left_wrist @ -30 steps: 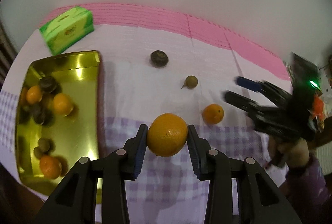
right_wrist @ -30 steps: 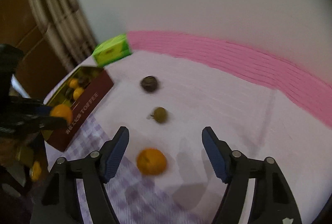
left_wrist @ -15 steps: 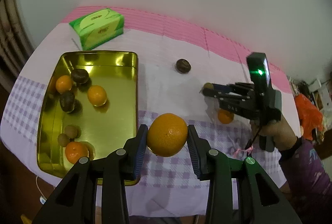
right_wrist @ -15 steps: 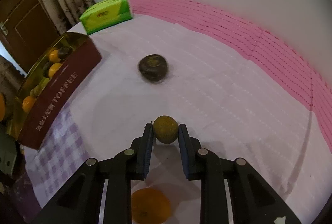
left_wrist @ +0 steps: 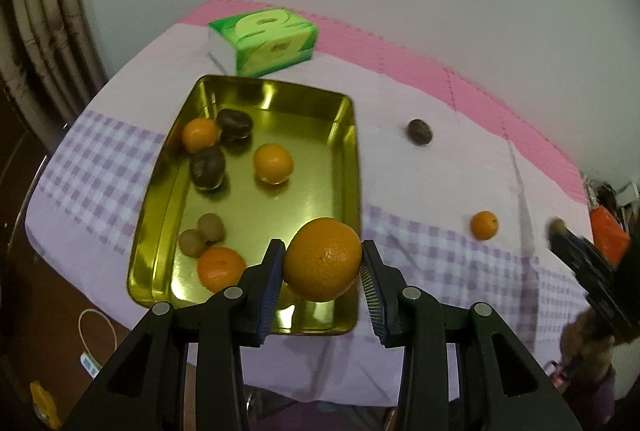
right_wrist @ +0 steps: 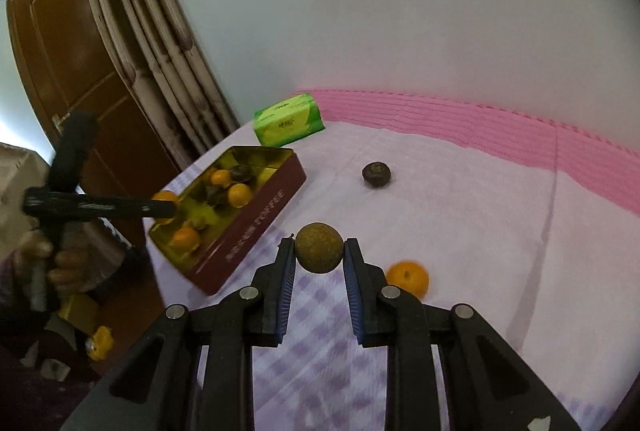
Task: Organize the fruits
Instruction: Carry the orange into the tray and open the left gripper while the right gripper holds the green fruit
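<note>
The left gripper (left_wrist: 322, 265) grips the big orange (left_wrist: 322, 264) between its fingertips, above the golden tin (left_wrist: 166, 191). The right gripper (right_wrist: 319, 254) clamps a small brown-green fruit (right_wrist: 319, 248) above the tablecloth (right_wrist: 480, 231).

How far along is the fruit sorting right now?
Mostly done: seven fruits lie in the gold tin. In hand: the left claw holds a large orange over the tin; the right claw grips a brown-green fruit. Left: a small orange and dark fruit.
</note>
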### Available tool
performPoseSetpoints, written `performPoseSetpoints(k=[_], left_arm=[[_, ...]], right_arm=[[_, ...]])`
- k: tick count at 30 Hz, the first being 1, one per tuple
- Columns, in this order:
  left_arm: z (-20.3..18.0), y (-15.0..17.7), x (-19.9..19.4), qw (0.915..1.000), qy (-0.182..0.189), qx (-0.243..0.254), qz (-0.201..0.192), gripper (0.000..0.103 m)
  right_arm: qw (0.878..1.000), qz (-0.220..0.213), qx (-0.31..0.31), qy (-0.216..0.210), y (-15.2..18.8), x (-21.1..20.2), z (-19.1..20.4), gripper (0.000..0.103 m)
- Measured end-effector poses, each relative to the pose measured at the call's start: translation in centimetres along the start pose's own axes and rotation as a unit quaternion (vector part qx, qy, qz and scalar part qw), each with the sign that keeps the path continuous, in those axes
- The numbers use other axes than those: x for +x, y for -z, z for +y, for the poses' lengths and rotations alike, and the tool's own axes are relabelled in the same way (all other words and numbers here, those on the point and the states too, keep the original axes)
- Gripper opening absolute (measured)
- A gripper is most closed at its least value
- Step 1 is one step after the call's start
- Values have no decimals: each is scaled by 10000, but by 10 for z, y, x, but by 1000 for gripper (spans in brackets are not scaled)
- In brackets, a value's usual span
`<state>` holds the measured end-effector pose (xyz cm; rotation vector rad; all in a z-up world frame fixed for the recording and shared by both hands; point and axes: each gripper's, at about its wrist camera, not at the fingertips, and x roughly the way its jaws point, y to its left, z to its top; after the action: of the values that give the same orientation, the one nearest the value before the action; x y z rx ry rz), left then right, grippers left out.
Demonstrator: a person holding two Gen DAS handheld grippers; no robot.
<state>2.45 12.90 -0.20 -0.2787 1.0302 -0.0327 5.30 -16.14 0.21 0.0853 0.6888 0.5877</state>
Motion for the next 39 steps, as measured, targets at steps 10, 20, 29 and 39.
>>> performPoseSetpoints(k=[10, 20, 29, 39], left_arm=[[11, 1, 32, 9997, -189, 157, 80, 39], [15, -7, 62, 9996, -137, 97, 218, 39], [16, 0, 70, 9993, -114, 47, 359, 39], [13, 7, 78, 9987, -135, 142, 460, 39]], right_arm=[[9999, 48, 56, 93, 21, -21, 10, 22], [9999, 130, 65, 72, 22, -20, 15, 22], [9998, 176, 83, 17, 21, -14, 18, 23], [9997, 212, 100, -20, 22, -10, 23, 23]])
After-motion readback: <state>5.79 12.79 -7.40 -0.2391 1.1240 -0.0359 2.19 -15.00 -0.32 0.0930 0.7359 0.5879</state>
